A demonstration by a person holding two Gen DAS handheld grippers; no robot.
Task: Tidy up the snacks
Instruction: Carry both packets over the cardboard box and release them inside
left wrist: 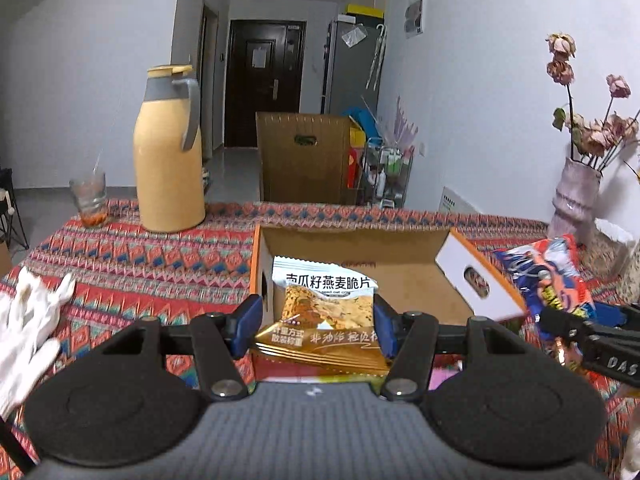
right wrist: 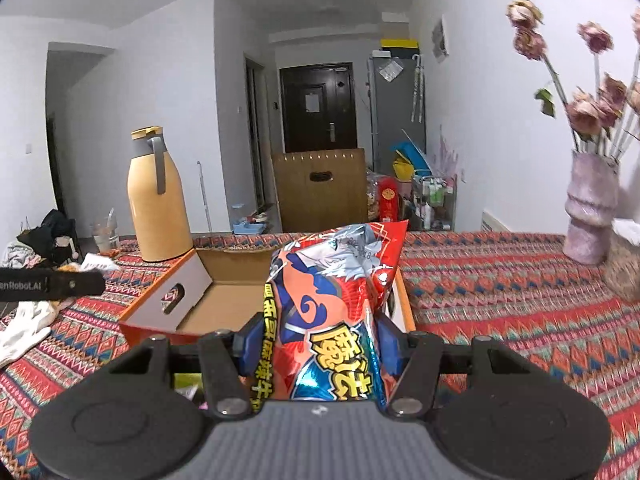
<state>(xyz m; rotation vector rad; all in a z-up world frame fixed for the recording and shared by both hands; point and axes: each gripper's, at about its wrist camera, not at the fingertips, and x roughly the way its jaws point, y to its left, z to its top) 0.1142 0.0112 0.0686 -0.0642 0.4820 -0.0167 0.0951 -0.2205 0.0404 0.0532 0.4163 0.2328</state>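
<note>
My left gripper is shut on a white and gold oat-crisp packet, held up in front of an open cardboard box with orange sides. My right gripper is shut on a red and blue snack bag, which stands upright between the blue pads just right of the same box. From the left wrist view that bag and the right gripper's black body show at the right edge. The box's inside looks bare where visible.
A patterned red cloth covers the table. A tan thermos jug and a glass stand at the back left, white gloves lie at the left, and a pink vase of dried flowers stands at the right.
</note>
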